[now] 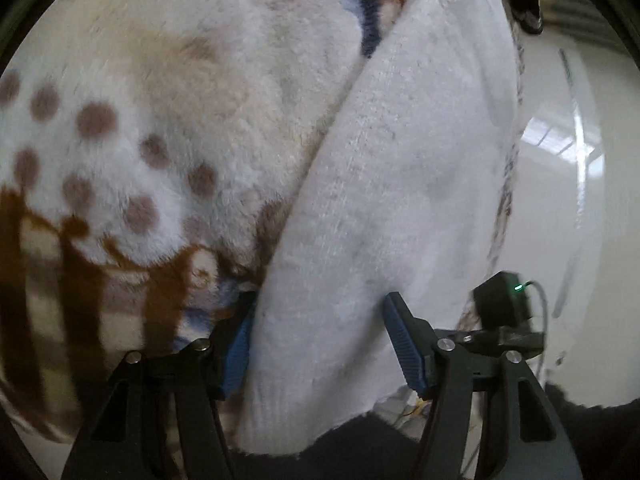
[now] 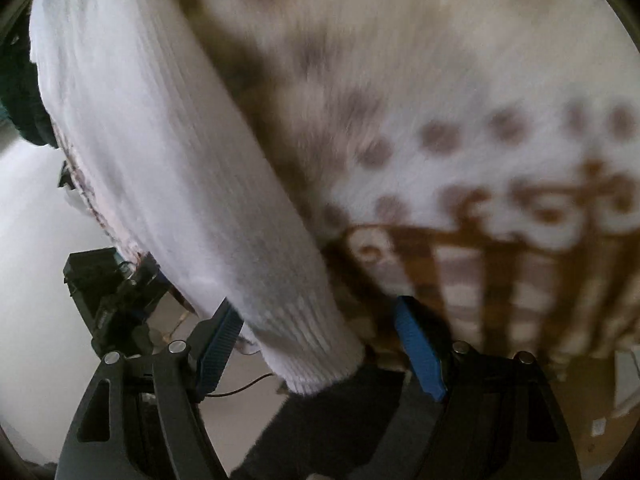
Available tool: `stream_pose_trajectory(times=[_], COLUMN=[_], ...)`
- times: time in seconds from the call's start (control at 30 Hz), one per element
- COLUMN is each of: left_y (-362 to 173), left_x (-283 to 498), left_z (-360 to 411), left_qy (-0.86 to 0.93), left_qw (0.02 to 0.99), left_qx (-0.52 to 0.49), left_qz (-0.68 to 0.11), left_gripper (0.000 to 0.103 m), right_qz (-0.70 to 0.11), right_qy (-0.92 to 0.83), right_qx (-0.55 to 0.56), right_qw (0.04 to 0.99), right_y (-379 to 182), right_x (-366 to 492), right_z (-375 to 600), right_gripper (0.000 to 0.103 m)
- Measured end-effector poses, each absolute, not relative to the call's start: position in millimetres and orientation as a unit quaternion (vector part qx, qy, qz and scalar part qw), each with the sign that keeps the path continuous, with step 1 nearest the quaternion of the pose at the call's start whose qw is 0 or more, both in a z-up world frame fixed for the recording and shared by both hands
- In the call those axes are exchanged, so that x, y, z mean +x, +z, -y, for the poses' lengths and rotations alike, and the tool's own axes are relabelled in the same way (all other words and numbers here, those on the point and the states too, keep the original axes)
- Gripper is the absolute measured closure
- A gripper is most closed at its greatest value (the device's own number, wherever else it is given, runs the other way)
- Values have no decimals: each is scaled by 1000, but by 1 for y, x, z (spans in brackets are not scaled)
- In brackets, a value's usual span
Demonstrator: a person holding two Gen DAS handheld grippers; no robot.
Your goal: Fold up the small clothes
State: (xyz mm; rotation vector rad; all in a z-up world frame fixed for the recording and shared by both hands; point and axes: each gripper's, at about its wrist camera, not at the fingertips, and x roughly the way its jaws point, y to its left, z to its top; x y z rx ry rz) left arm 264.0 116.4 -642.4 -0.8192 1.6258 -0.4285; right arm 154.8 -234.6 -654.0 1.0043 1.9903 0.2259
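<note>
Both jaws stand wide with nothing pinched: the white sleeve (image 1: 380, 200) runs lengthwise between the left gripper (image 1: 320, 344) pads and onward up-right over the spotted fleece (image 1: 160, 120); the right gripper (image 2: 320, 344) straddles its cuff end (image 2: 316, 360). Only the left view shows pale bench (image 1: 568, 200) beyond the sleeve's right edge; the right view is blurred

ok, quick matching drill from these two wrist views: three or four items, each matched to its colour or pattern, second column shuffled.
Things:
1. sleeve
2. fleece body
3. finger pads
4. cuff band

Looks:
a. blue, ribbed
b. plain white knit
c. black
d. white with brown dots and checks

Pairs: 1-b, 2-d, 3-a, 4-c
</note>
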Motion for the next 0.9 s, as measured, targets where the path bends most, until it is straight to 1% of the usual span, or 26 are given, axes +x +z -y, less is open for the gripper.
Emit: stream_pose_trajectory(times=[0.03, 0.07, 0.1, 0.13, 0.17, 0.2, 0.23, 0.37, 0.5, 0.57, 0.67, 0.8, 0.9], left_y=[-639, -636, -633, -629, -627, -626, -622, -595, -562, -550, -539, -535, -546], left_x=[263, 260, 258, 252, 251, 249, 246, 250, 278, 308, 357, 428, 488], left_z=[-116, -117, -117, -123, -123, -123, -128, -135, -127, -122, -114, -97, -91], left_qy=[-188, -194, -199, -202, -199, -196, -192, -182, -207, -218, -227, -196, -170], left_qw=[597, 598, 595, 593, 592, 588, 575, 570, 569, 572, 590, 625, 642], left_qx=[-353, -354, -364, -386, -406, -419, -453, -503, -541, -564, -569, -555, -553], left_qz=[-695, -692, -689, -677, -667, -663, -654, -624, -583, -554, -526, -512, -503], left_gripper=[49, 80, 92, 92, 92, 92, 92, 92, 92, 92, 92, 92, 89], right_qz=[-796, -786, -782, -779, -777, -774, -772, -750, -726, -708, -680, -641, -611], right_qy=[92, 91, 91, 91, 94, 93, 93, 128, 166, 175, 185, 188, 182], right_qx=[410, 421, 425, 428, 427, 426, 426, 439, 452, 467, 484, 483, 489], right_qw=[436, 443, 447, 450, 453, 458, 463, 477, 492, 500, 519, 567, 596], right_y=[-656, -655, -654, -651, -647, -642, -635, -595, -550, -532, -511, -494, -498], right_x=[155, 153, 152, 152, 151, 150, 150, 161, 189, 207, 243, 323, 397], right_z=[233, 232, 230, 228, 228, 228, 226, 220, 219, 223, 243, 256, 268], right_gripper=[25, 28, 45, 74, 84, 88, 92, 93, 93, 93, 93, 93, 93])
